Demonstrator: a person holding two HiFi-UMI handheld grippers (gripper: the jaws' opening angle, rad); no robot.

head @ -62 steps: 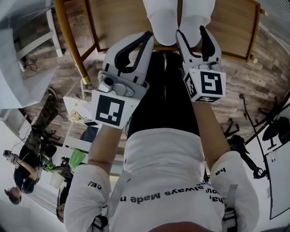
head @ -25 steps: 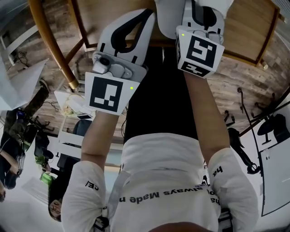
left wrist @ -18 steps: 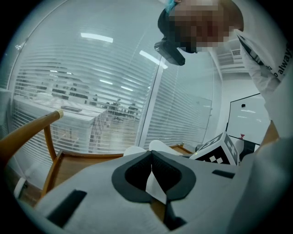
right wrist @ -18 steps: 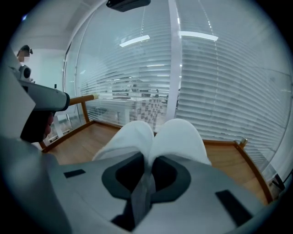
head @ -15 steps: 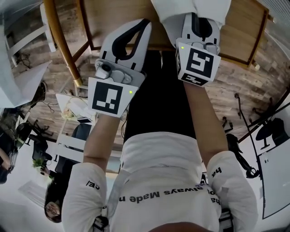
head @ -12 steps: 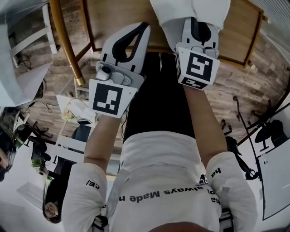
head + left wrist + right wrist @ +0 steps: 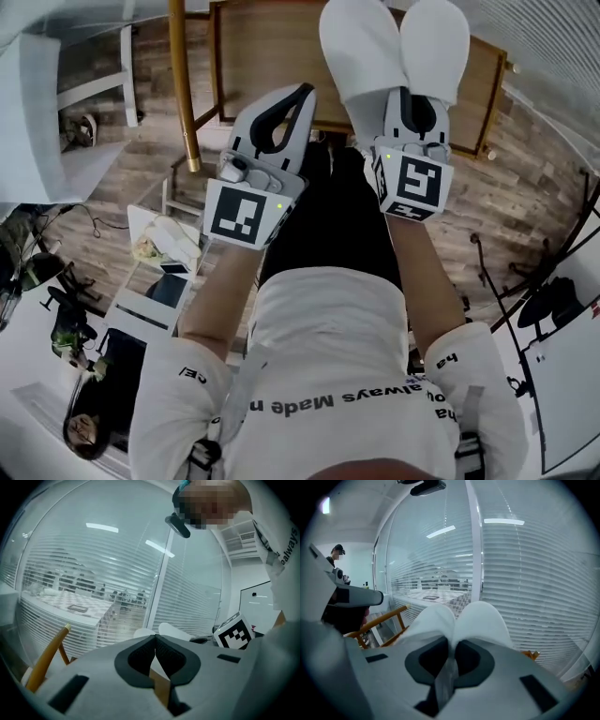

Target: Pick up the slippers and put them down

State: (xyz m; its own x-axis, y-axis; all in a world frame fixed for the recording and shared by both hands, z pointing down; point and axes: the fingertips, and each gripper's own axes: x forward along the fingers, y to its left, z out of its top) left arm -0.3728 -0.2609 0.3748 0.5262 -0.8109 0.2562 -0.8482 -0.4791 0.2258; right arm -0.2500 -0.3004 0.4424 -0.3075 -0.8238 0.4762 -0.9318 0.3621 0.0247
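Slippers (image 7: 394,47): one white pair, laid side against side, pinched at the near end by the right tongs (image 7: 452,645). The jaws of these tongs have just been closing and are clamped on the fabric edges. The pair is held out away from the person, with the rounded ends farthest off. In the head view it is seen over the wooden counter (image 7: 272,47); in the right gripper view it is set against slatted blinds (image 7: 525,573).

Left tongs (image 7: 154,638): jaws are brought together tip to tip, with nothing gripped. They are held just beside the right tongs, apart from the slippers.

Surroundings: a yellow wooden post (image 7: 181,84) is seen left of the counter, and a plank floor (image 7: 525,187) below.
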